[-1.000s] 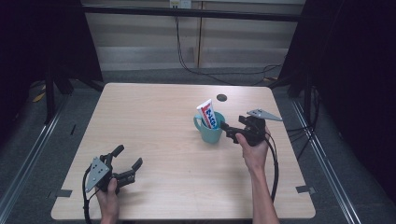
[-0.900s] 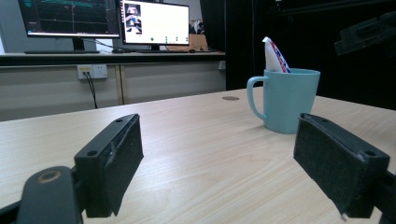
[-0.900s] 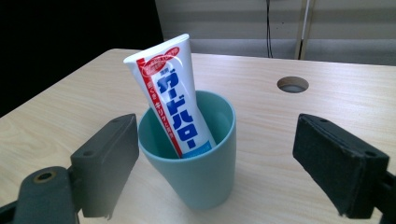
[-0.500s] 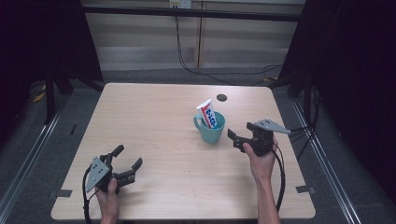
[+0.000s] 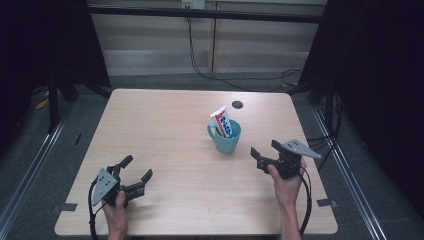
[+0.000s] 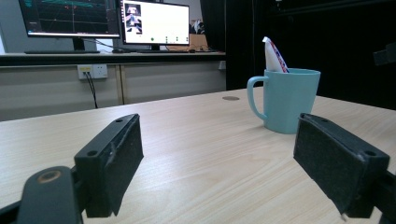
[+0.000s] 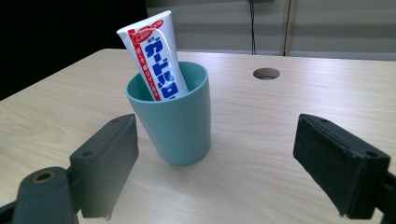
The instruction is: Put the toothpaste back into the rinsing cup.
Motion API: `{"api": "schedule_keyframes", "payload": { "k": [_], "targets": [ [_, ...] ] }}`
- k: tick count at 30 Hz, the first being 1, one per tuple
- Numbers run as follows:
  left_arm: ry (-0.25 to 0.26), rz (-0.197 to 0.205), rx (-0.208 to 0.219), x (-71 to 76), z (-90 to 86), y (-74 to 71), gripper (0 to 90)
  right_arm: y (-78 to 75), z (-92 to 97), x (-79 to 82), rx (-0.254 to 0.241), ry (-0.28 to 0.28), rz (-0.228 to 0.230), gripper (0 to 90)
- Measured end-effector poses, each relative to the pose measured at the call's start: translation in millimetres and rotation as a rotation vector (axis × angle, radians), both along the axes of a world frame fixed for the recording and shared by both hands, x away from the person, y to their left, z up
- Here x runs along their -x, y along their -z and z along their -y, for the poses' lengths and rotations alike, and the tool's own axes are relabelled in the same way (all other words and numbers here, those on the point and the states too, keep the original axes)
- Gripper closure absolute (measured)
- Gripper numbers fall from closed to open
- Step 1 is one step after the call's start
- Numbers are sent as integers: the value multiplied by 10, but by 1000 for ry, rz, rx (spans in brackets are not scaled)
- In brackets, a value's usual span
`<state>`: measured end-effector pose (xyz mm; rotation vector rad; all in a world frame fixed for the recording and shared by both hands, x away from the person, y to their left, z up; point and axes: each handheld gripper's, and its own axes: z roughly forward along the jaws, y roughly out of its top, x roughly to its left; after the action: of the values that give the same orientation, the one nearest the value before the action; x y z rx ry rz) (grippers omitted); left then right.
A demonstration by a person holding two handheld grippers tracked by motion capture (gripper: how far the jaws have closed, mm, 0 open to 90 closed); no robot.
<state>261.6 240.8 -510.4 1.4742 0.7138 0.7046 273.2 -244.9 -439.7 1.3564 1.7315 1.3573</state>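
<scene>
While jaws gape, cup [image 7: 173, 119] sits ahead

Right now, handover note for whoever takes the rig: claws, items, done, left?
Left claw: open, empty, low at the table's near-left corner, apart from everything.
Right claw: open, empty, just right of the teal mug, not touching it.
Mug stands upright right of the table's centre, handle toward the left side. The toothpaste tube stands in it, leaning on the rim, its flat crimped end sticking out on top.
Done: tube is in the mug and nothing is held.
Left: nothing obvious; probably just park both claws.
</scene>
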Motion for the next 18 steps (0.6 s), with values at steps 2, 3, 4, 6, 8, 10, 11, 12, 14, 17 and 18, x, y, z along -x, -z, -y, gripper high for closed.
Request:
{"api": "schedule_keyframes", "payload": {
  "k": [2, 3, 4, 6, 8, 10, 11, 12, 14, 17, 18],
  "targets": [
    [2, 0, 0, 0, 0, 0, 156, 22, 5, 33, -1, -4, 5, 136],
    [2, 0, 2, 0, 2, 0, 156, 49, 2, 68, -3, 1, 5, 136],
    [2, -1, 2, 0, 2, 1, 156, 49, 2, 68, -3, 1, 5, 136],
    [2, -1, 0, 0, 1, 0, 156, 97, -3, 117, 1, 4, 9, 136],
    [2, -1, -1, 0, 0, 0, 156, 128, -2, 159, -2, 8, 14, 136],
    [1, -1, 0, 0, 1, 0, 156, 163, 1, 195, -1, 17, 11, 136],
    [1, -1, 2, 1, 3, 1, 156, 163, 1, 195, -1, 17, 11, 136],
    [1, -1, 0, 0, 1, 0, 156, 183, 6, 212, -2, 19, 8, 137],
    [1, -1, 0, 0, 1, 0, 156, 234, 27, 259, 4, 39, 7, 137],
    [0, 0, 0, 0, 1, 0, 156, 297, 78, 342, -32, 56, 19, 136],
    [1, -1, 0, 0, 1, 0, 156, 297, 78, 342, -32, 56, 19, 136]
  ]
}}
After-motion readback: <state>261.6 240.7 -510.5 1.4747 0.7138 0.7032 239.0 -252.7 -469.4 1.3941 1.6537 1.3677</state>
